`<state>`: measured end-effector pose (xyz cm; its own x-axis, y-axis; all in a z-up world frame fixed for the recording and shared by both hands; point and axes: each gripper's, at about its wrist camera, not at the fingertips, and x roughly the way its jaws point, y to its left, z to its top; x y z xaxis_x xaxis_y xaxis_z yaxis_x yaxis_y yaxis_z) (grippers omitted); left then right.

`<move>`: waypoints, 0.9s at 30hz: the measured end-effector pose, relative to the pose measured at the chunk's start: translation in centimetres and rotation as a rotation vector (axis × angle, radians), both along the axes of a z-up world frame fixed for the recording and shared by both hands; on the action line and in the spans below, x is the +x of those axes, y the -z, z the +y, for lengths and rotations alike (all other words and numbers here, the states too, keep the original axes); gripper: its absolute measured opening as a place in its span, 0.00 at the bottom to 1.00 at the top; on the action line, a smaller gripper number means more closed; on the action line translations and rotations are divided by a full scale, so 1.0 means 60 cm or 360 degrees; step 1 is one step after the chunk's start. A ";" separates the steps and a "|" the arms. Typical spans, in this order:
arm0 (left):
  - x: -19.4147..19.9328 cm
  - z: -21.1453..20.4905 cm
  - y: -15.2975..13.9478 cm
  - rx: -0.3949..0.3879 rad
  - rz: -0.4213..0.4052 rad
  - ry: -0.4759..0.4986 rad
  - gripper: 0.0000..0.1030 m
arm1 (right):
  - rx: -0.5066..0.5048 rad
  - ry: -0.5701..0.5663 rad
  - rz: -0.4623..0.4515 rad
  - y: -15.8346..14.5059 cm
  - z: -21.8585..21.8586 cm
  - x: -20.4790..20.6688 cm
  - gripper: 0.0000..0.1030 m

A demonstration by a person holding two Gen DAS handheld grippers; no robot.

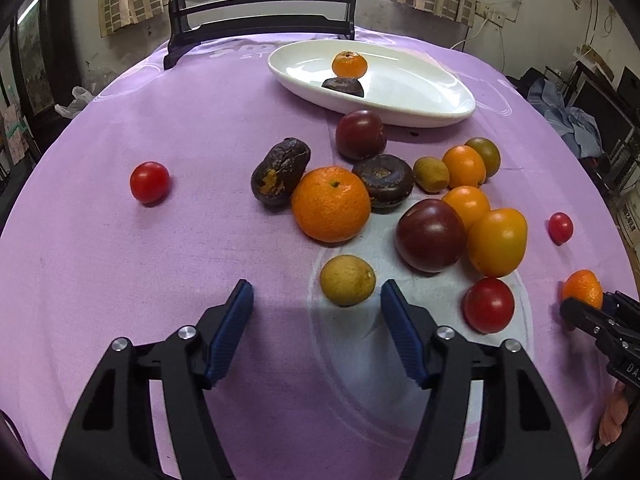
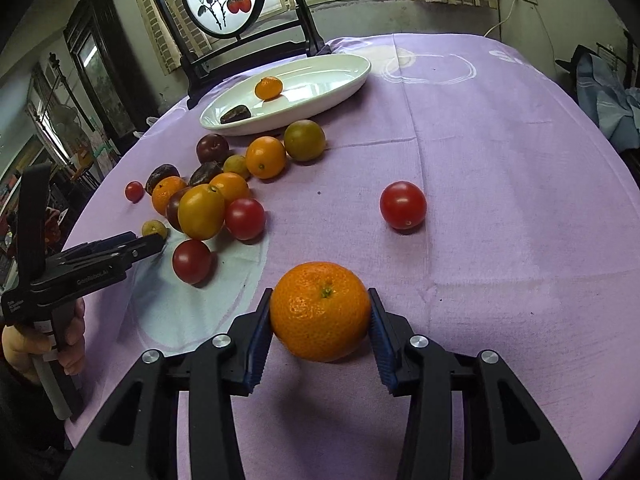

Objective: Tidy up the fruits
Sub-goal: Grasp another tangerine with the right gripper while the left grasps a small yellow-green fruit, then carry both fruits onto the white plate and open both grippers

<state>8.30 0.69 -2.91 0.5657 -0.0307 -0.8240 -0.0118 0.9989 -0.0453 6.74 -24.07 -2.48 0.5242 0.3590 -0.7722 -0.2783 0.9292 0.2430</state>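
Fruits: one mandarin (image 2: 320, 311) sat between the blue pads (image 2: 256, 340) of the right gripper (image 2: 319, 334), both pads touching its skin, so the jaws were clamped on it; the fruit seemed to rest on the purple cloth (image 2: 500, 184) or barely clear of it (shadow close beneath, cannot tell which). Left gripper (image 1: 316, 300) stood apart, holding nothing, with the small yellow-brown fruit (image 1: 347, 280) just ahead of its tips and nearer the right-hand pad.

Beyond the left gripper: a large orange (image 1: 331, 204), a dark plum (image 1: 430, 235), a yellow fruit (image 1: 497, 242) and a red tomato (image 1: 489, 305) in a close cluster. Further out lay the white dish (image 1: 420, 108), already carrying a small orange (image 1: 349, 65) and a dark piece (image 1: 343, 87).

Risks, judged:
- Mandarin gripped low on its round flanks; it could squirt forward on lifting if the pads sit below its widest line.
- Small fruit sat off-centre; the nearer pad would reach it first and might roll it into the cluster.
- Cluster fruits touched one another, so any nudge could scatter them, perhaps toward the table edge.
- Dish lies far ahead; a long carry gives time for slip.
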 end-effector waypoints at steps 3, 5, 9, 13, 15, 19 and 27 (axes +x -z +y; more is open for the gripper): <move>0.005 -0.013 0.004 0.0075 -0.0018 0.0017 0.55 | -0.0003 -0.0021 -0.0024 -0.004 0.003 -0.005 0.44; 0.004 -0.019 0.001 0.0062 -0.0058 0.0085 0.27 | 0.0000 -0.0025 -0.0031 -0.006 0.002 -0.006 0.44; -0.003 -0.022 -0.004 0.0043 -0.0043 0.0121 0.27 | -0.0006 -0.0014 -0.0036 -0.007 0.001 -0.006 0.44; -0.008 -0.017 -0.025 0.0014 -0.0061 0.0142 0.27 | -0.0041 0.0017 -0.0104 -0.019 0.006 -0.012 0.44; -0.005 -0.012 -0.040 -0.0021 -0.0079 0.0150 0.27 | -0.0049 0.0022 -0.0155 -0.034 0.011 -0.015 0.44; 0.015 -0.010 -0.078 -0.0019 -0.0146 0.0169 0.27 | -0.0054 0.0007 -0.0312 -0.079 0.029 -0.011 0.44; 0.105 -0.008 -0.139 -0.0063 -0.0284 0.0112 0.26 | -0.0070 -0.0092 -0.0534 -0.145 0.098 0.061 0.44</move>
